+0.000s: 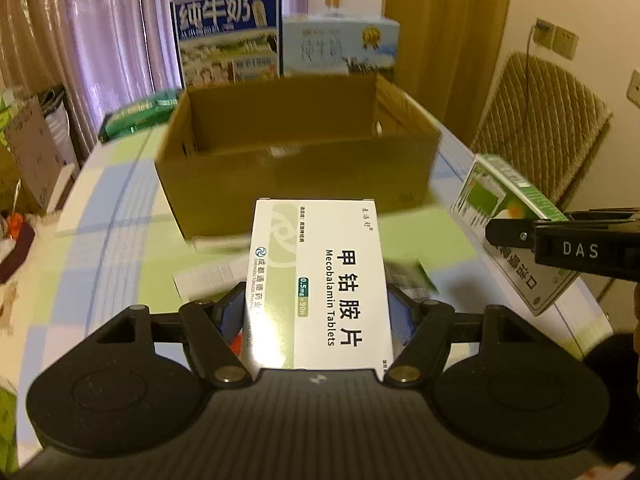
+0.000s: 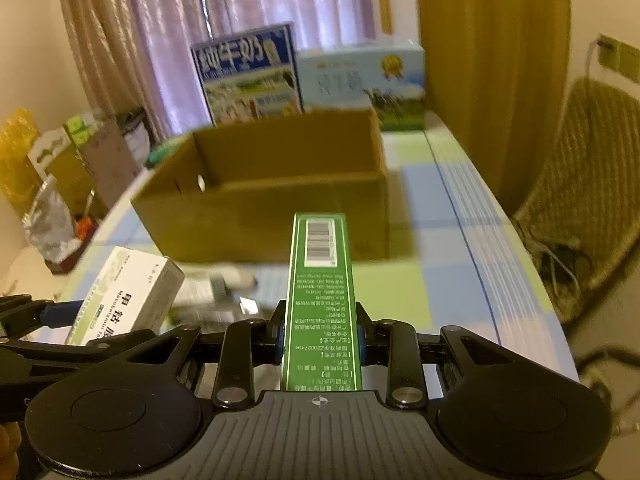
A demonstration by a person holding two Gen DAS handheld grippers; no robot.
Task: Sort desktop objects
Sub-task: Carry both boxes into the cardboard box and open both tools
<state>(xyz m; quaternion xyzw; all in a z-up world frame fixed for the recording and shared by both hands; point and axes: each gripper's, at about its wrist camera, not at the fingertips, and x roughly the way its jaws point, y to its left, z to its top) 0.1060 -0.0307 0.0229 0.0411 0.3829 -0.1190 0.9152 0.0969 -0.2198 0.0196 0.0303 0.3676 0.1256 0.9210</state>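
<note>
Both grippers hover above the checked table, short of the open carton; left gripper pinches a white tablet box by its sides — right gripper clamps a green box, barcode up.

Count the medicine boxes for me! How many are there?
2. The white medicine box is clamped in the left claw, and the green medicine box is clamped in the right claw. Both sit before the cardboard box, which may hide more.
</note>
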